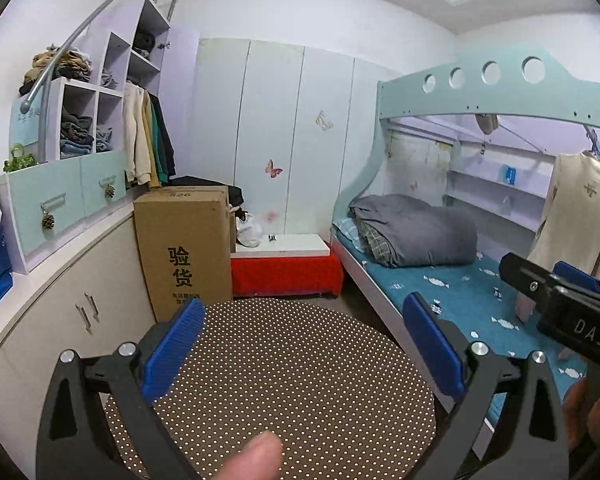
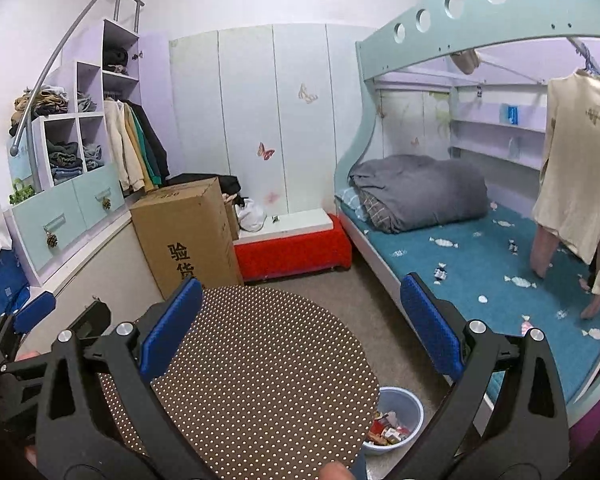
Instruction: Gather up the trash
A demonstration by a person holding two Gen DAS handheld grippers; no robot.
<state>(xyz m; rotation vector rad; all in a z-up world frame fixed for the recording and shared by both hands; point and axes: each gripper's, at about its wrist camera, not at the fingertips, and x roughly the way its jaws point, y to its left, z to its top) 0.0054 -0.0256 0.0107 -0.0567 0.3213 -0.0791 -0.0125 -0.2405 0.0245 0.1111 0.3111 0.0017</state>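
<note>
I see a round dotted brown table (image 2: 260, 364) and a smooth blue plastic bin (image 2: 400, 404) of wrappers beside it; my left gripper (image 1: 304, 356) and right gripper (image 2: 300, 332) gape wide, empty.

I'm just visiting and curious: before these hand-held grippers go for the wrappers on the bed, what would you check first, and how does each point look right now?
1. Left hand-held gripper open and empty: ok, fingers wide apart, nothing between them.
2. Right hand-held gripper open and empty: ok.
3. Trash located: ok, candy wrappers lie scattered on the blue bedsheet.
4. Bin ready: ok, the blue bin sits on the floor beside the round dotted table, already holding wrappers.
5. Path to the bed: not ok, a hanging cream garment drapes over part of the sheet.
6. Wrappers hidden under the grey blanket: cannot tell.
</note>
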